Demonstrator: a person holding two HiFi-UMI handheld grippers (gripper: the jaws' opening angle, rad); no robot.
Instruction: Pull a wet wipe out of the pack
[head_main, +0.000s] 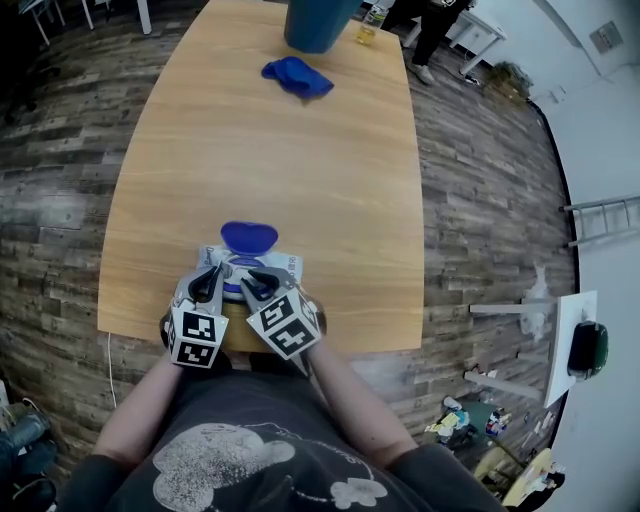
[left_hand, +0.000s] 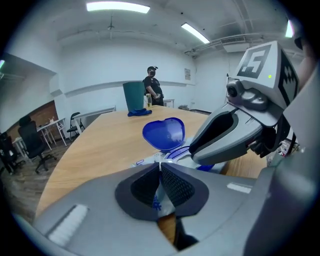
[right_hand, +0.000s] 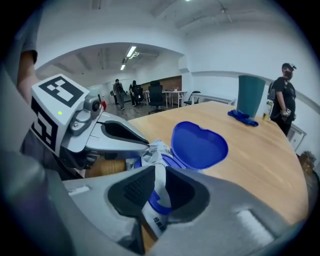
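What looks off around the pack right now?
The pack looks crumpled: the left claw and right claw both pinch its wrapper beside the open lid. Nothing looks spilled or broken.

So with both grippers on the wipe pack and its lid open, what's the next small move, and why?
Probably lift the left gripper up and away from the pack while the right gripper holds it down. The left jaws are shut on a white tuft, seemingly the wipe, beside the open lid; the right jaws pinch the pack's near edge.
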